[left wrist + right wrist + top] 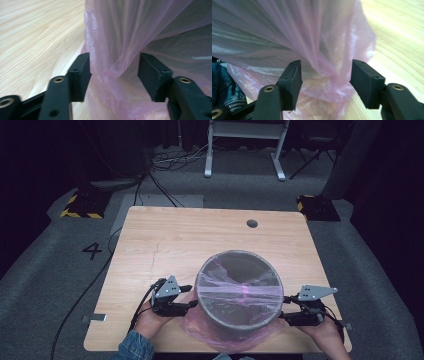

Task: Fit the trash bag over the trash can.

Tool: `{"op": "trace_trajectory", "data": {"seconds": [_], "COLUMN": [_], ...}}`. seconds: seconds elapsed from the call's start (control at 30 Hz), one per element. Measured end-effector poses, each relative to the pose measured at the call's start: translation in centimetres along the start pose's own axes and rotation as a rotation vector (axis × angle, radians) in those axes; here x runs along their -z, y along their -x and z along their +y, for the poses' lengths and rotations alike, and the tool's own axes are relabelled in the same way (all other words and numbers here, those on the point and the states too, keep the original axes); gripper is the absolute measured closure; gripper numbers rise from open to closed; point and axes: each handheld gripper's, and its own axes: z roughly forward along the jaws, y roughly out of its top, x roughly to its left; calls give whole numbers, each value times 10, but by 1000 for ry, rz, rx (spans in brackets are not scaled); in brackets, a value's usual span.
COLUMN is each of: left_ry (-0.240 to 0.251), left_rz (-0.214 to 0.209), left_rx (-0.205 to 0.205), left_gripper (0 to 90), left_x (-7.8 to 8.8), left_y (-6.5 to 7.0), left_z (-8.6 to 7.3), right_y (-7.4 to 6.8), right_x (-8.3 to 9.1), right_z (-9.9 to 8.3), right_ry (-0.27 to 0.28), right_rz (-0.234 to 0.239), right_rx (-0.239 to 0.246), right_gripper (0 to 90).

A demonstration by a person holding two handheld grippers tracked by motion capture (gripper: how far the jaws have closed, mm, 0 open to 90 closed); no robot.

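A grey round bin stands near the table's front edge, with a thin pink plastic bag stretched across its mouth and hanging down its sides. My left gripper is at the bin's left side, open, and a fold of the pink bag hangs between its jaws. At the bin's right side my right gripper is open too, with bunched pink bag in the gap between its jaws. Neither pair of jaws presses the film.
The wooden table has a round cable hole at the back right. Loose bag film spreads on the table at the bin's base. A denim sleeve comes in at the front left. A white frame stands on the floor beyond.
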Motion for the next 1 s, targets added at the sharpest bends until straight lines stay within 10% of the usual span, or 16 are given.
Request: {"op": "trace_trajectory", "data": {"seconds": [0.23,0.7,0.87,1.0], "left_ry": [20,-147,-170,-197], "left_rz": [37,321,345,344], "left_rx": [36,152,185,203], "left_gripper": [390,394,388,377], "left_x": [25,36,36,32], "left_y": [-11,-46,-55,-61], "left_z": [-13,-47,-55,-60], "right_y": [-3,4,7,4], "right_x": [24,57,58,62], "right_z": [2,23,29,37], "right_ry": [71,2,-124,-110], "right_rz": [-13,-178,-194,-152], "right_rx": [28,-77,-95,-41], "right_gripper": [314,144,144,141]}}
